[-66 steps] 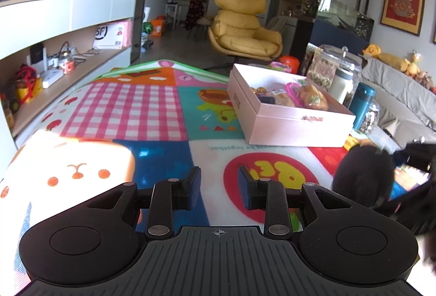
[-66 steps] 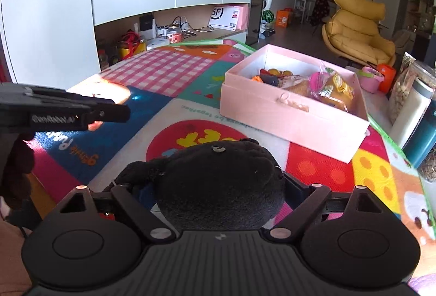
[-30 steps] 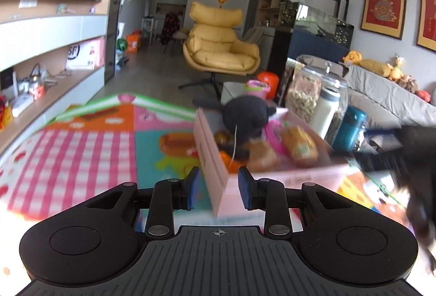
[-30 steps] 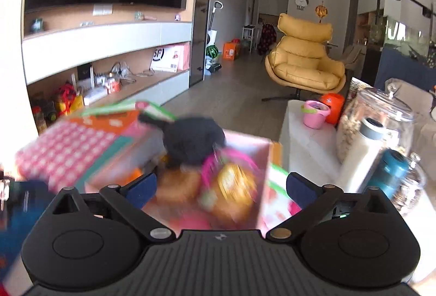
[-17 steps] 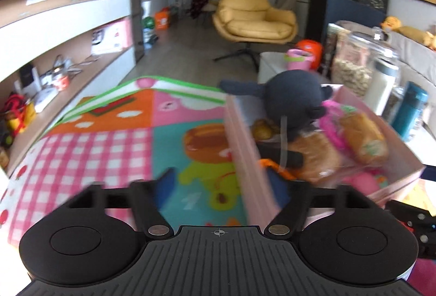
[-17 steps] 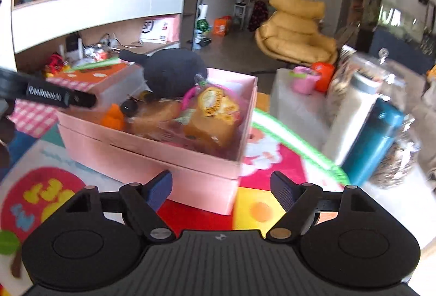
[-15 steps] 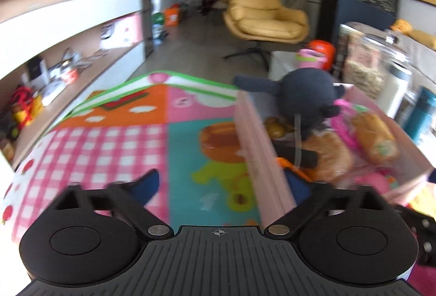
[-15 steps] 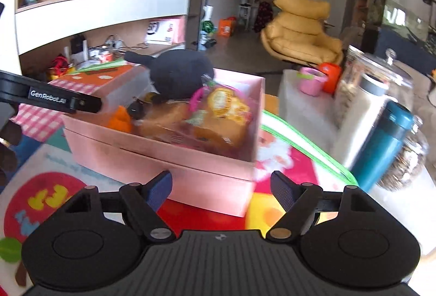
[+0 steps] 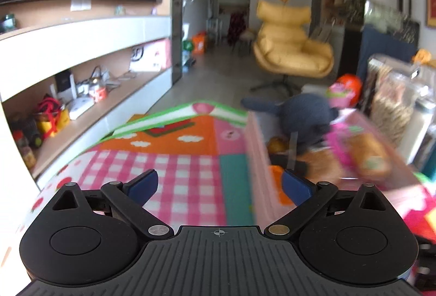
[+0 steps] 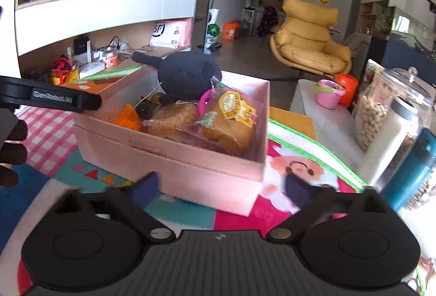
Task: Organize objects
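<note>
Right tool [image 10: 220, 187]: fingers spread wide, nothing between them, hovering low over the colourful patchwork play mat [image 10: 297, 168], aimed at the near long wall of the pink cardboard box [image 10: 190, 168]. Box is dead ahead and near, long axis running near-left to far-right across this view.

Left tool [image 9: 219, 184]: also spread, empty, held above the pink checked patch of the mat. From here the box [image 9: 257, 159] lies ahead and to the right; the right finger overlaps the box's left wall in the picture, but I can't tell if they touch. Left wrist view is motion-blurred.

In the right view the left tool's black arm [image 10: 51, 98] pokes in from the left, tip by the box's near-left corner. So the left tool is nearer that end and the right tool faces the long side.

Inside the box, near to far: orange plastic piece [image 10: 128, 117], clear-wrapped bread loaves [image 10: 229, 124], then the round black plush toy [image 10: 188, 75] sitting on top at the far-left end, tail sticking out left over the rim.

Judgement: plush is placed; both tools free. Any next item would have to come from outside the box, and none is clearly in view on the mat.
</note>
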A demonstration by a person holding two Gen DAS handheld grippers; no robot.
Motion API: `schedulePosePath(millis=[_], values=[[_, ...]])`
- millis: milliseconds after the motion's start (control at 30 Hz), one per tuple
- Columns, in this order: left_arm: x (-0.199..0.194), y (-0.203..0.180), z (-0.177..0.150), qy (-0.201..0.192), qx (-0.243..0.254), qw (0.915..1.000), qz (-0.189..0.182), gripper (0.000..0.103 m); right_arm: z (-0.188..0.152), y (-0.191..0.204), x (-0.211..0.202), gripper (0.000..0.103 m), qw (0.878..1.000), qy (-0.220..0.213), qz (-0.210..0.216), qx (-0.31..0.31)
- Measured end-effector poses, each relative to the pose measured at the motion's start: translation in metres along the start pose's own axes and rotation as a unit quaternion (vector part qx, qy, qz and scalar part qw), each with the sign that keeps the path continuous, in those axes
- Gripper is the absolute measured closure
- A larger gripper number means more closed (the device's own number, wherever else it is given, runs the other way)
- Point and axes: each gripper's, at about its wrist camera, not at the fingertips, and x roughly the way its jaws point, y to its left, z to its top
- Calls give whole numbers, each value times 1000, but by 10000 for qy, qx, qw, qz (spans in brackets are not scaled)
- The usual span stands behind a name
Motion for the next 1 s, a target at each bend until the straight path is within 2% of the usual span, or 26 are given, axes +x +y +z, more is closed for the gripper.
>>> schedulePosePath(millis=[133,233,333,400,500,633,700,1000], values=[[-41,-8,-32,175,-203,9989,-395,3,-24,3,-19,0,9986,406,-94,324],[-54,-20,-64,370,49,9985,-404,3,-44,11,-22,0,9966,708,-276,318],[-47,-29,-82,669,225,9971,-277,2,-47,8,-22,0,9948,758,-460,492],[-41,-32,-84,818,291,9961,-139,3,-55,-5,-22,0,9912,711,-287,1080],[-40,-35,-88,842,411,9956,-50,2,-64,-8,-29,0,9899,483,-300,1302],[-35,-34,-87,857,370,9956,-20,1,-59,8,-29,0,9933,452,-621,861],[-35,-37,-87,854,369,9957,8,1,-57,11,-27,0,9946,426,-629,704],[-31,-36,-86,863,358,9956,-3,1,-53,5,-17,0,9948,467,-420,806]])
